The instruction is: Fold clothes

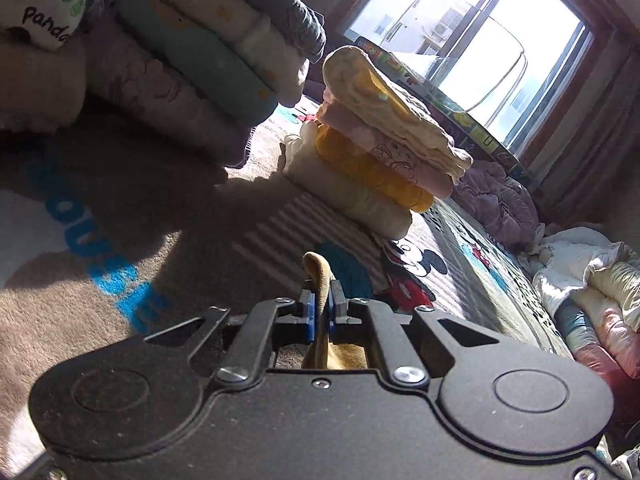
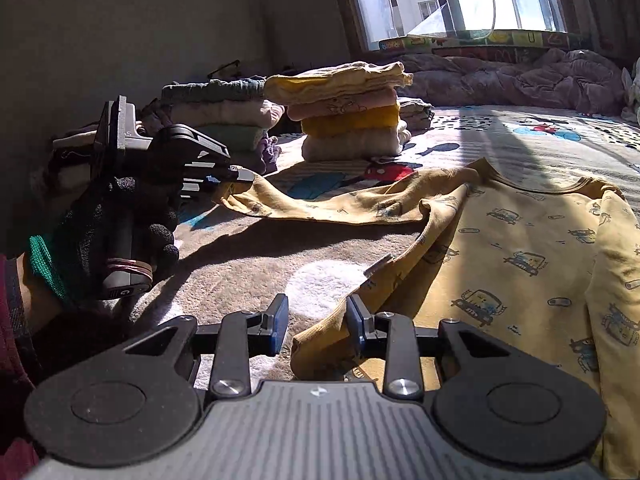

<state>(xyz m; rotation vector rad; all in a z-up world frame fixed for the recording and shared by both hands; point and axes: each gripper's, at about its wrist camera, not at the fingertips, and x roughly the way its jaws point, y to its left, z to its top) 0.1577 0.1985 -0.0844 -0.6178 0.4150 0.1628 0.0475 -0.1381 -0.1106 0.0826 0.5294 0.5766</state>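
A yellow child's shirt [image 2: 520,248] with small car prints lies spread on the bed at the right. Its sleeve [image 2: 320,204] stretches left to my left gripper [image 2: 236,178], which is shut on the cuff. In the left wrist view the cuff [image 1: 318,276] sticks up between the shut blue pads of the left gripper [image 1: 321,312]. My right gripper [image 2: 318,324] is open at the shirt's lower hem [image 2: 324,344]; the hem lies against its right finger [image 2: 356,320].
A stack of folded clothes [image 2: 352,120] stands mid-bed, also in the left wrist view [image 1: 372,152]. A second, larger stack [image 1: 192,60] stands to its left. A Mickey Mouse blanket [image 2: 500,136] covers the bed. Crumpled bedding [image 2: 520,76] lies under the window, and loose clothes [image 1: 592,280] at the bed's edge.
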